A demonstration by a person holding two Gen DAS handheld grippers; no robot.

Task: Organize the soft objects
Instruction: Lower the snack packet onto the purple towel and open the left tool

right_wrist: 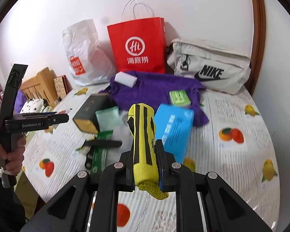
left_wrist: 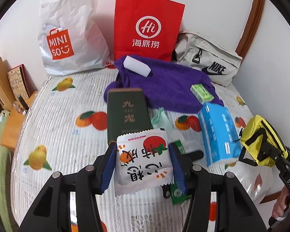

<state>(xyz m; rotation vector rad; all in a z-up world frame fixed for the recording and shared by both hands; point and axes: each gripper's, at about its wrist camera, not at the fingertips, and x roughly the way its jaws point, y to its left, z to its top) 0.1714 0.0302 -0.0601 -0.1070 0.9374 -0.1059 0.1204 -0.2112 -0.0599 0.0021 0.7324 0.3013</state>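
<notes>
Left gripper clamps a white snack packet; right gripper grips an upright yellow mesh pouch, bags straight ahead.

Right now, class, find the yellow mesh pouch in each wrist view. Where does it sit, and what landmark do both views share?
Left wrist view: the yellow mesh pouch is at the far right edge, clamped in the right tool.
Right wrist view: the pouch stands centre, upright between that tool's fingers.
Shared landmark: the red paper bag against the back wall.
</notes>
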